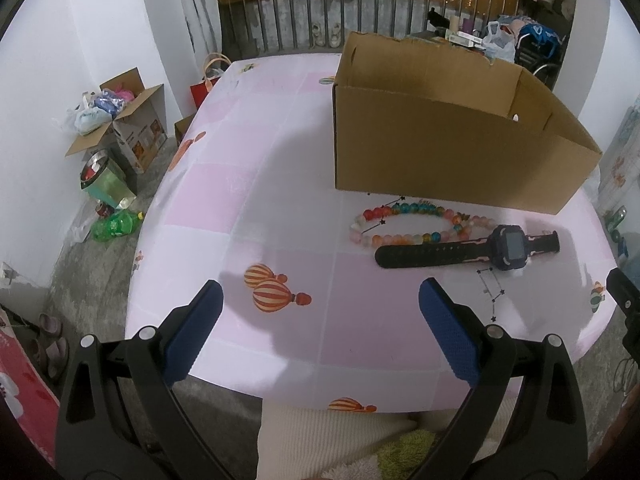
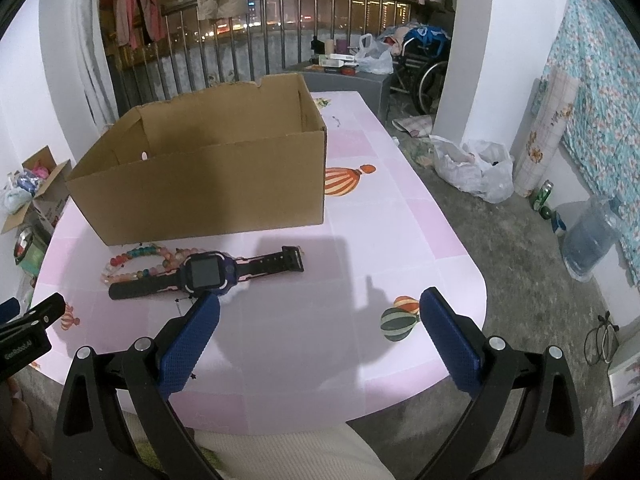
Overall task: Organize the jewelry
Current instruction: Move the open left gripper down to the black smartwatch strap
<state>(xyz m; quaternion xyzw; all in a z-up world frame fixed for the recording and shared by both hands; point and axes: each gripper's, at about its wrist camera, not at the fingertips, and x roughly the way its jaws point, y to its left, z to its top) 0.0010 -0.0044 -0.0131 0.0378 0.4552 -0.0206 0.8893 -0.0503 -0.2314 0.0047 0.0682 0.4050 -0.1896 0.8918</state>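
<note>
A black and purple smartwatch (image 1: 472, 249) (image 2: 208, 273) lies flat on the pink table (image 1: 280, 208), strap stretched sideways. Just behind it lies a multicoloured bead bracelet (image 1: 404, 222) (image 2: 136, 264), close to the front wall of an open brown cardboard box (image 1: 440, 148) (image 2: 208, 184). My left gripper (image 1: 320, 300) hovers open over the table's near edge, left of the watch, with nothing between its blue pads. My right gripper (image 2: 320, 308) is open too, its left fingertip (image 2: 208, 308) just in front of the watch face. Part of the left gripper (image 2: 28, 328) shows at that view's left edge.
The table (image 2: 400, 232) carries hot-air-balloon prints. On the floor to the left stand an open carton with bags (image 1: 116, 120) and bottles (image 1: 116, 224). To the right lie a white plastic bag (image 2: 476, 168), a water jug (image 2: 588, 236) and a wheelchair (image 2: 424, 72). A balcony railing (image 2: 280, 40) runs behind.
</note>
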